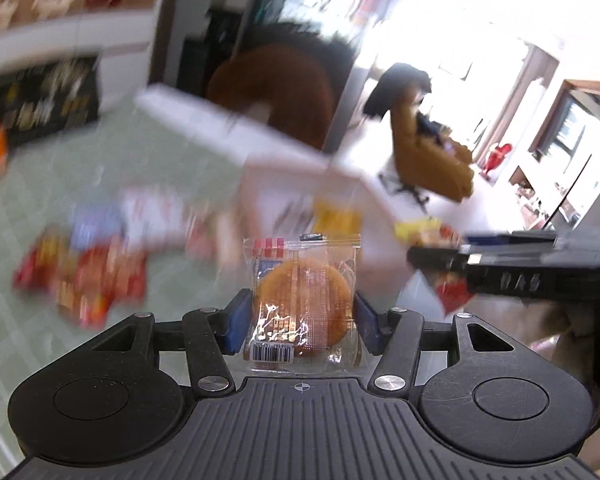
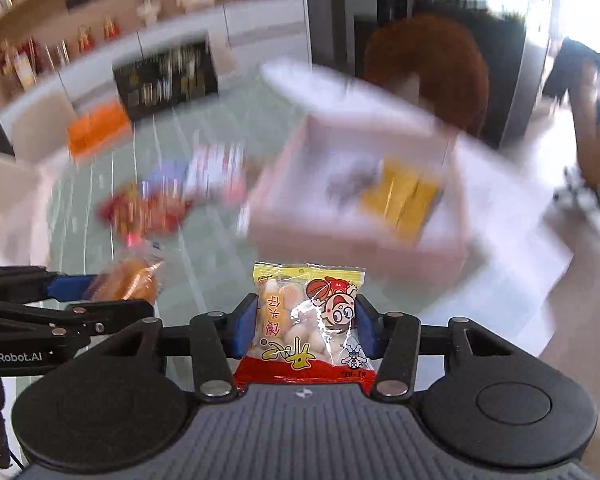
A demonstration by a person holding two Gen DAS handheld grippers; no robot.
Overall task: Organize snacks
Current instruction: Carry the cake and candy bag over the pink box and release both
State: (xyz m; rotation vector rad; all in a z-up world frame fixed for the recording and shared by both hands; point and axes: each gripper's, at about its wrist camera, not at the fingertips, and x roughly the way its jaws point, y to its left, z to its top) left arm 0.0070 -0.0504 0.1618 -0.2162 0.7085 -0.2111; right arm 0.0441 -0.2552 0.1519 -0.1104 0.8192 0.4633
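Observation:
My left gripper (image 1: 300, 320) is shut on a clear packet with a round orange waffle cookie (image 1: 304, 300), held above the green table. My right gripper (image 2: 306, 330) is shut on a yellow and red cartoon snack packet (image 2: 308, 320). A white open box (image 1: 320, 200) lies ahead in the left wrist view, with a yellow packet (image 1: 336, 216) inside. The box also shows in the right wrist view (image 2: 340, 216), with the yellow packet (image 2: 404, 196) in it. A blurred pile of loose snack packets (image 1: 84, 272) lies left of the box, also in the right wrist view (image 2: 148, 208).
The right gripper's body (image 1: 520, 272) crosses the right side of the left wrist view. The left gripper with its cookie (image 2: 128, 284) sits at the left of the right wrist view. An orange box (image 2: 96, 128) and a black box (image 2: 168, 80) stand at the table's far side. A person in brown (image 2: 428, 64) sits behind.

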